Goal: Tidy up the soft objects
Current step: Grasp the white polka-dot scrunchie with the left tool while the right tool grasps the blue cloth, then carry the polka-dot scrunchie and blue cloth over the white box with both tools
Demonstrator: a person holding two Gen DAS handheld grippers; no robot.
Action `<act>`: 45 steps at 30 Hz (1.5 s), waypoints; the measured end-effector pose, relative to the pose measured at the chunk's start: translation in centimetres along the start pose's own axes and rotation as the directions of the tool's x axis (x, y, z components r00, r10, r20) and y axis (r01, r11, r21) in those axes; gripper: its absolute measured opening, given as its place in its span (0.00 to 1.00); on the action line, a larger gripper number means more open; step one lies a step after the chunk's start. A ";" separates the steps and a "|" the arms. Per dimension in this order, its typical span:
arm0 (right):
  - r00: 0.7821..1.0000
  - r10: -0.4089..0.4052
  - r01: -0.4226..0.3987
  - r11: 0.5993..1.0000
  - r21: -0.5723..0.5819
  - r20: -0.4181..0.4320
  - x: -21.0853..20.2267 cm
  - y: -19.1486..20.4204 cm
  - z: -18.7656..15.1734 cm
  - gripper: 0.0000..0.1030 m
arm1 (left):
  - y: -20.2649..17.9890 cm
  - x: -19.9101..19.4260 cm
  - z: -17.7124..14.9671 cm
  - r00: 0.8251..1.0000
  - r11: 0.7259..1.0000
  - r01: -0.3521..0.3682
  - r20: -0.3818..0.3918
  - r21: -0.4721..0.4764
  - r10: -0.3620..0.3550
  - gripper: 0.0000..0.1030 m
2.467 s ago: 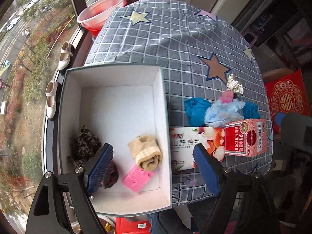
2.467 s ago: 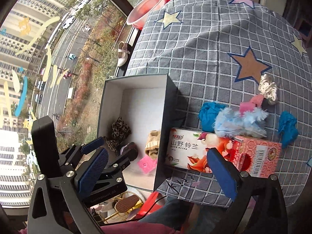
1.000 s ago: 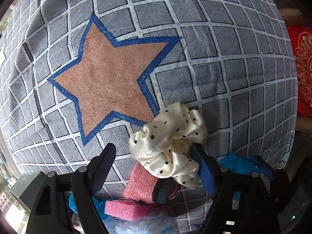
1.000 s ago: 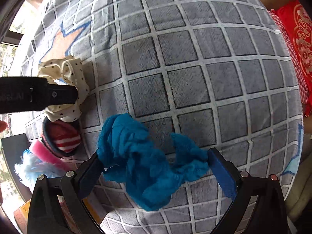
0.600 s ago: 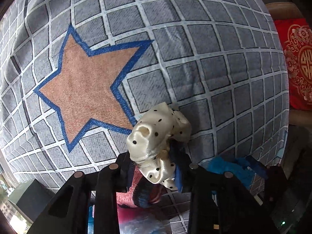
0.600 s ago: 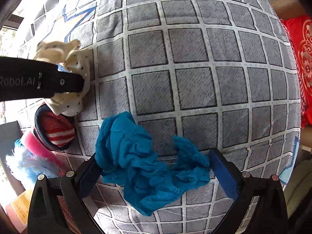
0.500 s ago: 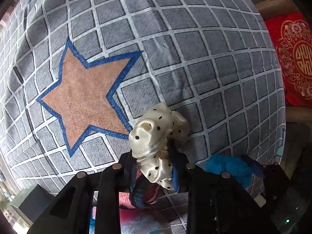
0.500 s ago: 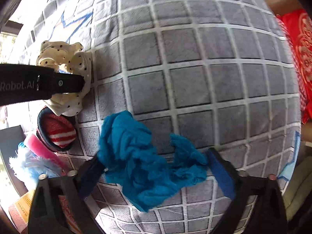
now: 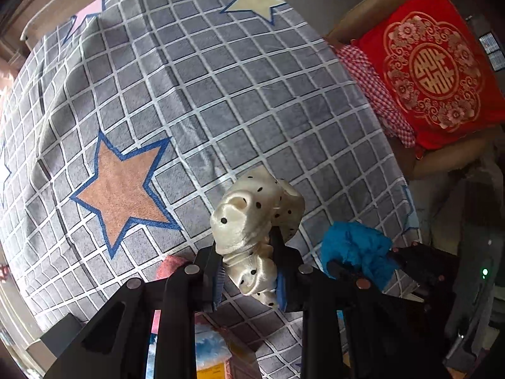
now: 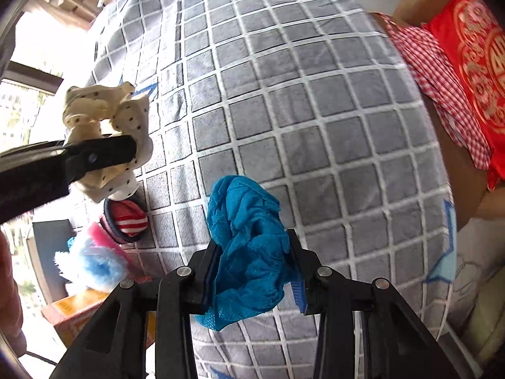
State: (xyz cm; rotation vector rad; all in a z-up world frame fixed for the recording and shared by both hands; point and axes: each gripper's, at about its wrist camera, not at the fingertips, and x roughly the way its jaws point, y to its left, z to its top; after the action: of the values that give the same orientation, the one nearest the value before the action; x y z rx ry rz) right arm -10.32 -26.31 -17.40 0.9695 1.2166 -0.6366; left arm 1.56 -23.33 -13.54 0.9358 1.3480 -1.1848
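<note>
Grey checked tablecloth with star motifs (image 9: pixel 240 101) fills most of both views; a red embroidered cushion (image 9: pixel 432 75) sits at the upper right of the left wrist view. Left gripper (image 9: pixel 249 271), at the lower centre of that view, is clamped on a cream satin scrunchie with black dots (image 9: pixel 249 218), which bulges out above the blue pads and is held clear of the cloth. Right gripper (image 10: pixel 252 271), at the lower centre of the right wrist view, is clenched on a crumpled teal knitted fabric piece (image 10: pixel 246 237); most of the fabric protrudes above and below the pads. Remaining on the cloth at the left of the right wrist view: a red-and-white striped rolled sock with navy edge (image 10: pixel 126 219), just beside a fluffy light-blue and pink item (image 10: pixel 91 262). An orange-red carton (image 10: pixel 72 312) lies at the lower left.
</note>
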 end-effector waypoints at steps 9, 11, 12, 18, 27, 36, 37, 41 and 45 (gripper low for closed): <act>1.000 -0.011 0.011 0.999 0.047 0.013 -2.4 -0.7 -3.9 0.38 | -3.7 -4.7 -4.5 0.997 0.986 0.029 0.060 0.166 -0.039 0.27; 1.000 -0.016 0.015 0.998 0.064 0.020 -2.9 -0.8 -5.0 0.38 | -4.3 -5.2 -5.8 0.997 0.981 0.040 0.062 0.188 -0.053 0.27; 1.000 -0.017 0.015 0.997 0.072 0.021 -3.0 -0.9 -5.3 0.38 | -4.5 -5.3 -6.4 0.996 0.980 0.043 0.065 0.197 -0.056 0.27; 0.999 -0.033 0.031 0.995 0.091 0.029 -4.2 -0.4 -7.7 0.38 | -5.6 -6.8 -10.2 0.994 0.965 0.066 0.067 0.255 -0.086 0.27; 0.995 -0.095 0.094 0.995 0.036 0.024 -5.2 1.8 -12.1 0.38 | -6.9 -8.0 -17.5 0.995 0.910 0.058 0.046 0.410 -0.084 0.27; 0.996 -0.085 0.085 0.996 0.020 -0.023 -4.9 3.7 -16.0 0.38 | -6.0 -8.1 -23.9 0.998 0.880 0.030 0.033 0.475 -0.052 0.27; 0.996 -0.080 0.081 0.997 0.019 -0.028 -4.8 4.0 -16.3 0.38 | -5.8 -8.0 -24.5 0.998 0.879 0.030 0.027 0.476 -0.048 0.27; 0.997 -0.059 0.060 0.998 0.014 -0.053 -4.3 5.1 -17.2 0.38 | -5.0 -7.3 -26.6 0.999 0.882 0.038 0.000 0.470 -0.043 0.27; 0.995 -0.042 0.042 0.999 0.000 -0.086 -3.5 6.3 -18.0 0.38 | -4.4 -7.5 -27.5 0.999 0.884 0.029 0.008 0.467 -0.036 0.27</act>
State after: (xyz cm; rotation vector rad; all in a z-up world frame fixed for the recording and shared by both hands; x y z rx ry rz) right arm -14.53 -7.87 -13.19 0.9837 1.3153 -0.6347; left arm -7.53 3.26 -6.99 1.2414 1.0815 -1.5808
